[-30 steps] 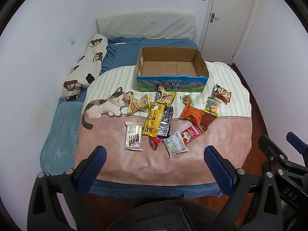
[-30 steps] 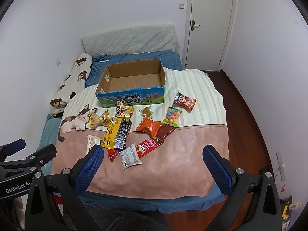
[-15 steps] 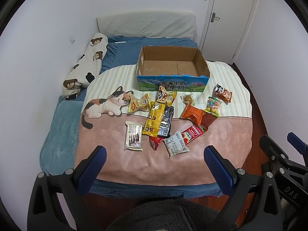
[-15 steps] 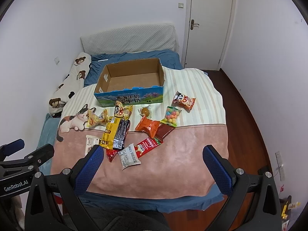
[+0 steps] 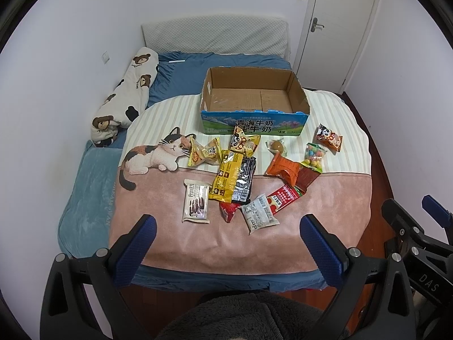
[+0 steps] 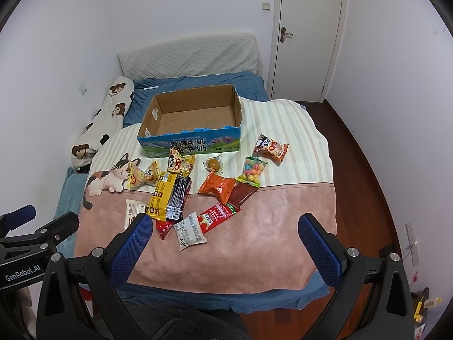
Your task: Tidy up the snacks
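Left gripper (image 5: 228,236) spread wide, holding nothing, above the bed's near edge. Snack packets (image 5: 236,174) scattered on the blanket (image 5: 325,206) ahead of it; cardboard box (image 5: 254,113) beyond them. Right gripper (image 6: 225,236) likewise spread, unloaded; same packets ahead and slightly left.

Your left wrist camera looks down from the foot of the bed (image 5: 93,198), well back, facing the headboard wall. Your right wrist camera sits just to its right, angled slightly leftward. Both views share the cardboard box (image 5: 253,120) (image 6: 192,141), the scattered snacks (image 5: 243,175) (image 6: 198,192) and the door (image 5: 337,25) (image 6: 305,34).
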`<act>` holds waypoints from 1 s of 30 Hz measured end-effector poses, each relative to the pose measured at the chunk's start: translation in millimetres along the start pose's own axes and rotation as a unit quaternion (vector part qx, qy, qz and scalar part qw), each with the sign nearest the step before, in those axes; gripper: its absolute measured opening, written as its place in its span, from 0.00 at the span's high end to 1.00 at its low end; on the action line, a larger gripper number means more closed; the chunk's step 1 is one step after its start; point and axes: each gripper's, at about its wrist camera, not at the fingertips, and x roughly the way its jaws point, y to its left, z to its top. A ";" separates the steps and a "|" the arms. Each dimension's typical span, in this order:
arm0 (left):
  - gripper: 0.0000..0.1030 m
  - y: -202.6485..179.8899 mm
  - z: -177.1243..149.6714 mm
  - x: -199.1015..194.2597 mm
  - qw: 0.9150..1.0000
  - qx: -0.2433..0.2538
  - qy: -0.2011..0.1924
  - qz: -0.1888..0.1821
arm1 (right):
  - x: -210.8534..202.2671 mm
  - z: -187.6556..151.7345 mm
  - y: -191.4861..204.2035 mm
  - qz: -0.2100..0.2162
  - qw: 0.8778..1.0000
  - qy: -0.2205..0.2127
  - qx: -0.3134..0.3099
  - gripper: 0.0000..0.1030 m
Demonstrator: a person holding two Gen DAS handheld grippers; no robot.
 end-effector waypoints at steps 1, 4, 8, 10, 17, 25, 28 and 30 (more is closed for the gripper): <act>0.00 0.4 0.0 0.0 1.000 0.000 0.000 0.000 | 0.2 0.0 0.1 0.000 1.000 0.000 0.000 0.00; 0.00 1.3 0.2 0.3 1.000 0.001 0.000 0.000 | 2.2 0.0 -0.3 0.001 1.000 0.001 0.001 0.00; 0.00 0.5 0.1 0.8 1.000 -0.001 0.001 -0.001 | 3.5 0.2 -0.4 0.000 1.000 0.001 0.001 0.00; 0.00 0.8 0.2 1.9 1.000 0.000 0.001 0.000 | 5.7 0.4 -0.3 0.000 1.000 0.003 0.000 0.00; 0.00 -0.1 1.0 2.8 1.000 -0.001 0.001 -0.001 | 6.5 1.0 -0.1 0.000 1.000 0.003 0.000 0.00; 0.00 0.4 0.9 3.0 1.000 -0.001 0.002 -0.001 | 13.4 1.7 1.1 0.002 1.000 0.006 0.001 0.00; 0.00 1.5 1.0 5.3 1.000 -0.002 0.002 0.000 | 22.5 0.4 2.1 0.005 1.000 0.012 0.003 0.00; 0.00 4.2 2.1 11.7 1.000 -0.009 0.005 0.006 | 33.1 0.4 1.0 0.010 1.000 0.021 0.011 0.00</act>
